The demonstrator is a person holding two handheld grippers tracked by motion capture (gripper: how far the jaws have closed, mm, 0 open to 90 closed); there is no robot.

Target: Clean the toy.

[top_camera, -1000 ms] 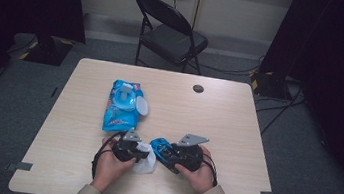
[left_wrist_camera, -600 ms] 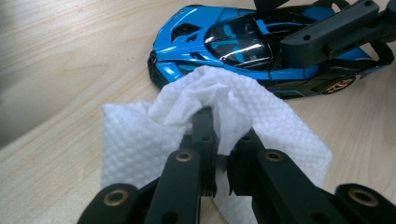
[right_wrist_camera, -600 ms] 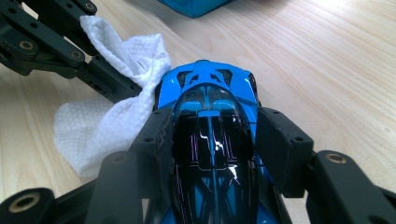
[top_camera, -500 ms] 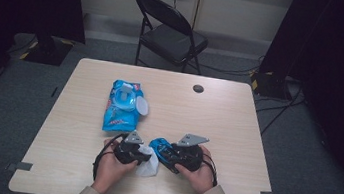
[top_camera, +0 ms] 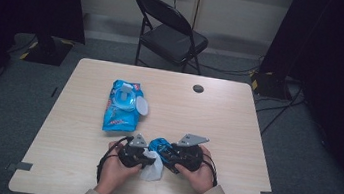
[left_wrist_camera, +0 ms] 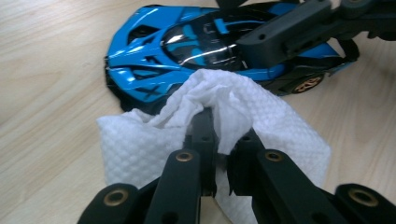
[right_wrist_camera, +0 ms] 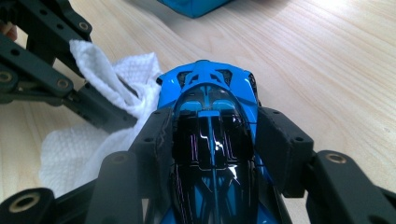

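A blue and black toy sports car (left_wrist_camera: 187,51) (right_wrist_camera: 210,121) (top_camera: 160,146) rests on the wooden table near its front edge. My right gripper (right_wrist_camera: 212,140) (top_camera: 172,156) is shut on the car, one jaw against each side of its body. My left gripper (left_wrist_camera: 223,140) (top_camera: 147,160) is shut on a white wet wipe (left_wrist_camera: 261,126) (right_wrist_camera: 93,140) (top_camera: 152,171). The wipe bunches against the car's side, just below its front end in the left gripper view.
A blue pack of wet wipes (top_camera: 122,105) with its round lid flipped open lies on the table beyond the left gripper. A small black disc (top_camera: 198,88) sits near the far edge. A folding chair (top_camera: 168,31) stands behind the table.
Both grippers have stayed close together over the car and wipe. The wipe has shifted slightly under the left gripper.
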